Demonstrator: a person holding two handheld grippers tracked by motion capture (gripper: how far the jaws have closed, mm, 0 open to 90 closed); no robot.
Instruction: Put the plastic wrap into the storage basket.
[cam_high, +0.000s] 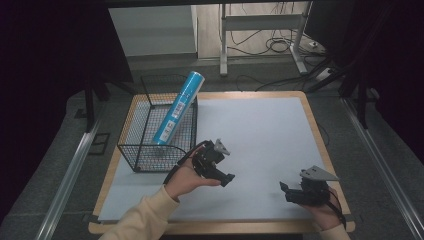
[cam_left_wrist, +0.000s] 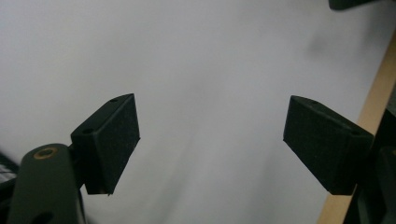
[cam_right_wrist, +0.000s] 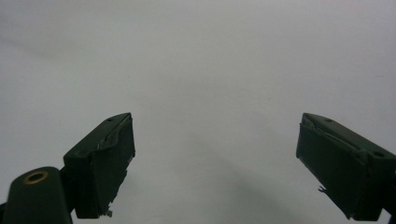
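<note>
Left claw (cam_high: 226, 179) released over the white worktop (cam_high: 260, 145), blue tube (cam_high: 179, 107) leaning in wire basket (cam_high: 150, 150) at ten o'clock, right claw (cam_high: 286, 190) released at four o'clock

Overhead view; 2 close mat (cam_high: 250, 140) views

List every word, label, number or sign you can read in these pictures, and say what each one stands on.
No text can be read.
White label with a barcode-like patch on the blue tube, which leans in the wire basket: too small and blurred to read.
Left gripper, right gripper and the white table sheet: no lettering visible.
</note>
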